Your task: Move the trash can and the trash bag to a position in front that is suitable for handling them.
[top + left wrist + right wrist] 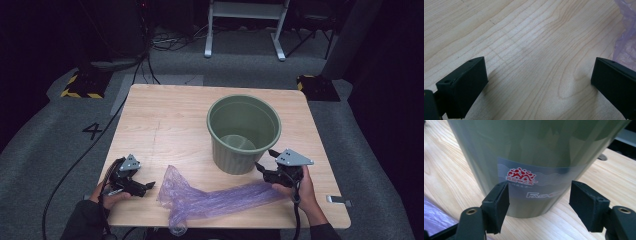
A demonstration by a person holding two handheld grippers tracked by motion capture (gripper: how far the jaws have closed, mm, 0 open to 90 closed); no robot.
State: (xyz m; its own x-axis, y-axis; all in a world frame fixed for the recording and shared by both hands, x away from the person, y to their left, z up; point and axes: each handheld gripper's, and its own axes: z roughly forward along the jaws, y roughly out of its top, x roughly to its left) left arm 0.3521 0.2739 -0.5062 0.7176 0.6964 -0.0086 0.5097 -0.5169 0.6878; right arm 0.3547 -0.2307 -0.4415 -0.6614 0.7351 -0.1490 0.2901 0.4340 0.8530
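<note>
A green ribbed plastic bin (pixel 244 132) stands upright on the wooden table (pixel 165 115), right of centre. A crumpled purple plastic bag (pixel 215 197) lies stretched along the front edge between both hands. My right gripper (pixel 265 158) is open just at the bin's lower right side. In the right gripper view its jaws (pixel 539 202) stand apart before the bin's labelled wall (pixel 529 157), with nothing between the pads and a bit of the bag (pixel 436 220) at the lower left. My left gripper (pixel 147 186) rests open at the front left, over bare wood (pixel 539 85), with the bag's edge (pixel 626 37) to its right.
A small metal clip (pixel 340 201) lies at the table's front right edge. Behind the table stand a white frame (pixel 245 30) and yellow-black floor blocks (pixel 82 85). A black cable (pixel 75 160) runs across the grey carpet on the left.
</note>
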